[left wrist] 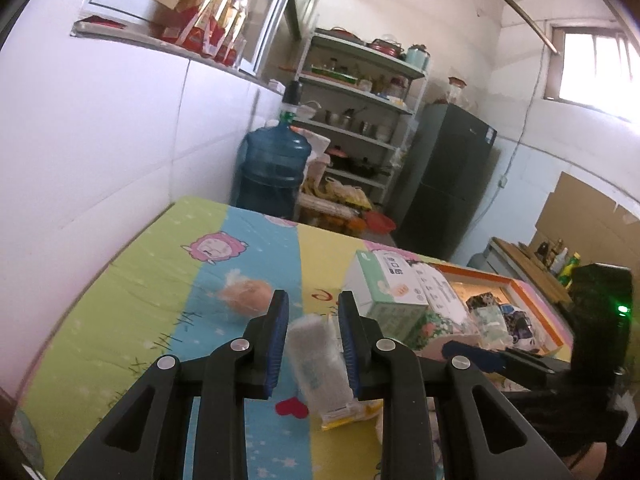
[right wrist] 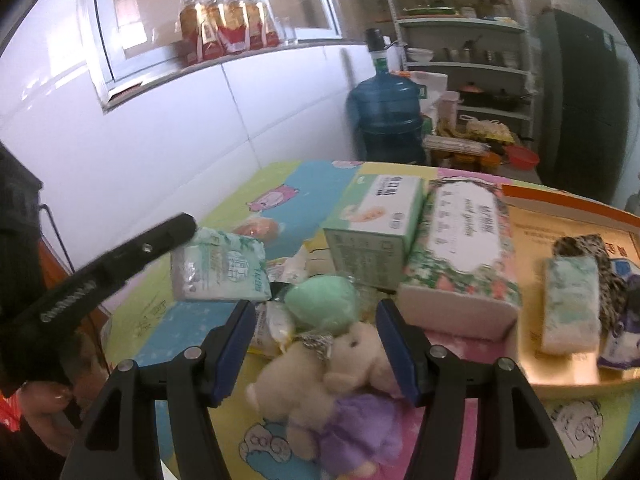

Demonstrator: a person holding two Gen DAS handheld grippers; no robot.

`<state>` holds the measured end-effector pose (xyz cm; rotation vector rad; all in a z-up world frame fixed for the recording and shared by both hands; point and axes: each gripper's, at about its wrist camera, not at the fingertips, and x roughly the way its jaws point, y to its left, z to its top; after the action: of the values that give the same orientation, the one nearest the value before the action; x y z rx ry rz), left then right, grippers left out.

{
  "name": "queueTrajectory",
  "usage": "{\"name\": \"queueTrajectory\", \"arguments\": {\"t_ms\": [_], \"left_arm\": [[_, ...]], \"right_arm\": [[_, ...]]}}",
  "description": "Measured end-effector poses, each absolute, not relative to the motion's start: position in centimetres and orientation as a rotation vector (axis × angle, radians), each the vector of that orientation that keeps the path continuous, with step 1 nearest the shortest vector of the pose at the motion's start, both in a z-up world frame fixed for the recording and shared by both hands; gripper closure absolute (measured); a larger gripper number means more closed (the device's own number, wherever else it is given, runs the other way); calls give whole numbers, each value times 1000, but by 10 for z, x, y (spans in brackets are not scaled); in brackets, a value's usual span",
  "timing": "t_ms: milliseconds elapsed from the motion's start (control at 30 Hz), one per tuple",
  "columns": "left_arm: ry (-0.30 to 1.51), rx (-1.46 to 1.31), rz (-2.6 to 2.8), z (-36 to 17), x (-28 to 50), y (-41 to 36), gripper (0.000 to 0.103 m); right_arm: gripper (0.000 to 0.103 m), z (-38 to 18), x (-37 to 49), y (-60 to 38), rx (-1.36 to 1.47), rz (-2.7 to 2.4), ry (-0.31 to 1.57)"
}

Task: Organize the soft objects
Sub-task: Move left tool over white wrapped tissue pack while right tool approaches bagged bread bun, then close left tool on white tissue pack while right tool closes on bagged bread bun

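My left gripper [left wrist: 313, 344] is shut on a small tissue pack [left wrist: 318, 364] and holds it above the cartoon-print table [left wrist: 160, 320]. The same pack [right wrist: 218, 266] shows in the right wrist view, held up at the left. My right gripper [right wrist: 316, 348] is open, its fingers either side of a cream teddy bear [right wrist: 316, 376] in a purple dress. A green soft ball [right wrist: 322, 306] lies just beyond the bear. An orange-rimmed tray [right wrist: 560, 388] at the right holds another tissue pack [right wrist: 572, 306] and patterned cloth items [right wrist: 596, 256].
A green-white tissue box [right wrist: 376, 216] and a floral tissue box [right wrist: 460, 248] stand mid-table. A wrapped bun [left wrist: 246, 294] lies further left. Small sachets [right wrist: 276, 328] lie by the ball. A white wall is at the left; a water jug [right wrist: 386, 114], shelves and fridge stand behind.
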<state>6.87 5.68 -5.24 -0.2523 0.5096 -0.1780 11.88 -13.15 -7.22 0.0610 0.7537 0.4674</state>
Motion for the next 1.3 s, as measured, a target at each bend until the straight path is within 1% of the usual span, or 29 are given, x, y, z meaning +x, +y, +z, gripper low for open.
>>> {"name": "queueTrajectory", "arguments": {"t_ms": [267, 333, 367, 400, 467, 567, 767, 867, 1300], "left_arm": [[571, -293, -239, -72, 77, 71, 76], [581, -305, -252, -78, 73, 79, 64], [581, -309, -262, -80, 70, 85, 48], [581, -314, -274, -81, 68, 89, 37], [586, -308, -306, -83, 63, 99, 36], [625, -214, -373, -88, 62, 106, 33], [697, -13, -561, -101, 74, 89, 33], [741, 78, -559, -113, 82, 77, 33], [811, 136, -443, -137, 97, 67, 34]], "right_arm": [[41, -78, 132, -122, 52, 446, 784], [41, -78, 132, -122, 51, 442, 783], [41, -78, 130, -123, 51, 441, 782], [41, -78, 130, -124, 53, 442, 782], [41, -78, 129, -126, 59, 444, 782], [41, -80, 128, -130, 70, 445, 785], [41, -82, 121, -133, 85, 442, 784], [41, -81, 118, -135, 85, 435, 781], [41, -81, 118, -135, 80, 431, 783]]}}
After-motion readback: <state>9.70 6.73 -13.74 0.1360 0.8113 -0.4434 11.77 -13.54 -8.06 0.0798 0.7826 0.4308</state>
